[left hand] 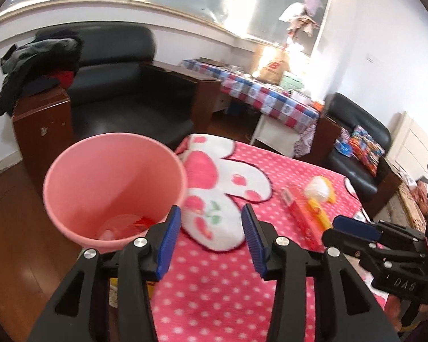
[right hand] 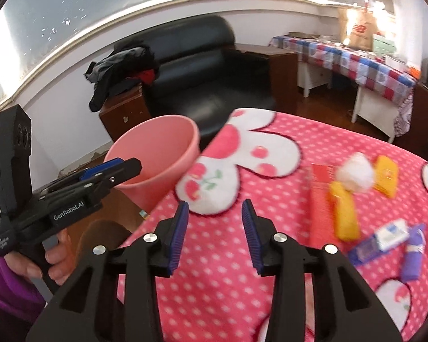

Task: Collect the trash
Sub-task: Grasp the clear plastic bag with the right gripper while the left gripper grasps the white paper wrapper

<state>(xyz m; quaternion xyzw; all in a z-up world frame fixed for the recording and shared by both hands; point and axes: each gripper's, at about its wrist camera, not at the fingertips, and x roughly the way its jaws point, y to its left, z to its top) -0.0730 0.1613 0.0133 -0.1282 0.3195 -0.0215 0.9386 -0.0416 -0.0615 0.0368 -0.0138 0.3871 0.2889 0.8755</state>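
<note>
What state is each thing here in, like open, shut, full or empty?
Left tool: open, holding nothing.
Right tool: open, holding nothing.
Bin: upright beside the blanket, some trash at the bottom.
White wad: crumpled, lying on the blanket.
Yellow wrappers: lying loose, not yet collected.
Blanket: spread flat.

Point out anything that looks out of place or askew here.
Wrappers litter the pink blanket: a red packet, yellow packets, a white wad, blue and purple ones. The pink bin appears tilted in the right wrist view.
</note>
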